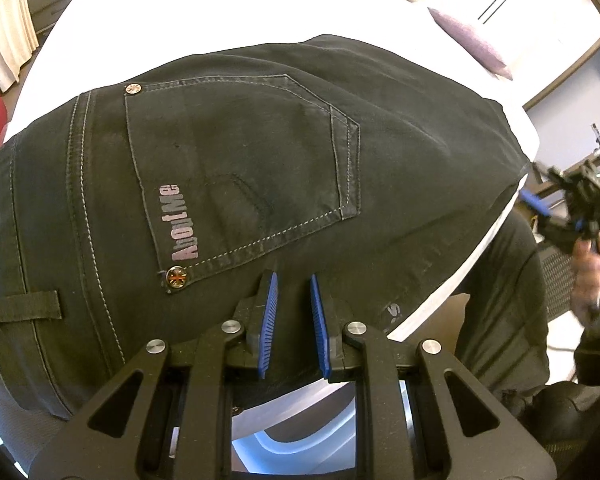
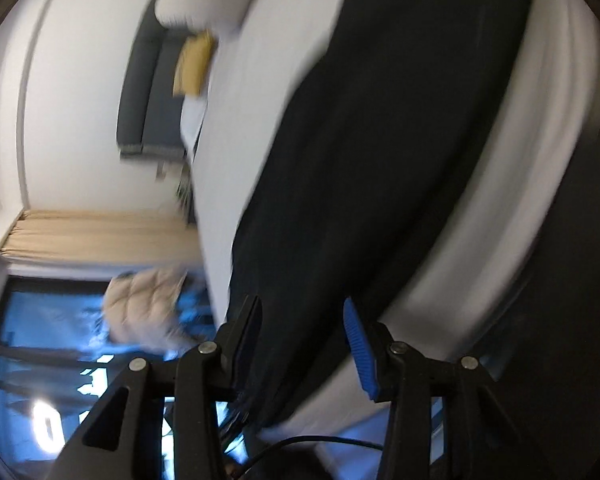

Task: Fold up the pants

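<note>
The pants lie spread on the white bed, seat side up. A back pocket with pale stitching and a printed logo sits just ahead of the left gripper and its fingers. A rivet marks the pocket corner just to the left of the left finger. Further left, a belt loop lies across the waistband.

The left gripper's fingers point steeply down at the near edge of the pants. They stand nearly closed, a narrow gap between the blue pads, with dark fabric filling that gap. Whether the pads actually pinch the cloth cannot be told from this view.

Far to the right of those fingers, off the edge of the bed, a hand holds the right gripper up in the air, clear of the pants.

The right wrist view is blurred. There the right gripper has its fingers apart, and nothing is pressed between them. The pants run away from the fingers as a long dark strip along the bed. Left of the fingers hang a beige curtain and a padded jacket.
</note>
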Tool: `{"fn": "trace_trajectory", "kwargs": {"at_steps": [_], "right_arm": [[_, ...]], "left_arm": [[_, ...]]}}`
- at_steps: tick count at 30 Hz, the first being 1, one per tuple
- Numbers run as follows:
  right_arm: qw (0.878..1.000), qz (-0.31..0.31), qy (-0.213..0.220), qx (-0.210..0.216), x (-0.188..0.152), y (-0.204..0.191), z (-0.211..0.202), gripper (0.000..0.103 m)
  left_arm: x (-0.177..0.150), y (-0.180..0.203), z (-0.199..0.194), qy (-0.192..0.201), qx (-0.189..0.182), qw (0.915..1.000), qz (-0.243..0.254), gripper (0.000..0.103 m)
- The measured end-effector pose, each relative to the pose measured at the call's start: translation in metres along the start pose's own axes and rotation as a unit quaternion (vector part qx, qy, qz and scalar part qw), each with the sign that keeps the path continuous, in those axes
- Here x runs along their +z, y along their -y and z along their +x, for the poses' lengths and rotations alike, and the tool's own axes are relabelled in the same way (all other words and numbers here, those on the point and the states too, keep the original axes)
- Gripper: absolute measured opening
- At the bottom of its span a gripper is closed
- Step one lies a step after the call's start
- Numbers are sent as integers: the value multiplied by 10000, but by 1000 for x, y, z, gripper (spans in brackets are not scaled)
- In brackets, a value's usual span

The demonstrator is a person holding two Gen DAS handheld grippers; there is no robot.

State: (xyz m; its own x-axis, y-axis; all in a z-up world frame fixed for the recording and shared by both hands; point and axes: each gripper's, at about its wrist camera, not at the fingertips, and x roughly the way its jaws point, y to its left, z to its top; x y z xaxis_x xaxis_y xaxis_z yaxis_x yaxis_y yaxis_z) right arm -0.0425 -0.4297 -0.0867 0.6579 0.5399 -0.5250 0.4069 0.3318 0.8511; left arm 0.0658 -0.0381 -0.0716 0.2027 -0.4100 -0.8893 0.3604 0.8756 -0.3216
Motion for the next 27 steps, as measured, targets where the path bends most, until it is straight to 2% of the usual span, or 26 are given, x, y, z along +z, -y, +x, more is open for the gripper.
{"fn": "trace_trajectory", "kwargs": {"at_steps": [5, 9, 13, 16, 20, 22, 23, 27], "right_arm": [[9971, 145, -728, 167, -27, -2, 46, 47], [9953, 242, -930, 110, -30, 3, 63, 47], [9952, 399, -889, 128, -29, 9, 70, 46], [9938, 607, -867, 335, -31, 17, 76, 47], [9941, 481, -901, 358, -31, 14, 85, 46], [9946, 356, -915, 337, -32, 10, 84, 31], [9950, 294, -914, 286, -33, 10, 83, 12], [9958, 235, -875, 141, -39, 13, 76, 7]], "left_arm": [[-1, -7, -3, 27, -169, 9998, -71, 17], [-3, -10, -4, 76, -234, 9996, -139, 17], [-4, -11, -5, 78, -259, 9995, -134, 17], [-4, -13, -5, 83, -272, 9995, -136, 17], [-4, -13, -5, 92, -260, 9995, -148, 17], [-5, -12, -5, 91, -254, 9995, -140, 17], [-5, -12, -5, 90, -255, 9995, -140, 17], [-4, -11, -6, 74, -244, 9996, -119, 17]]}}
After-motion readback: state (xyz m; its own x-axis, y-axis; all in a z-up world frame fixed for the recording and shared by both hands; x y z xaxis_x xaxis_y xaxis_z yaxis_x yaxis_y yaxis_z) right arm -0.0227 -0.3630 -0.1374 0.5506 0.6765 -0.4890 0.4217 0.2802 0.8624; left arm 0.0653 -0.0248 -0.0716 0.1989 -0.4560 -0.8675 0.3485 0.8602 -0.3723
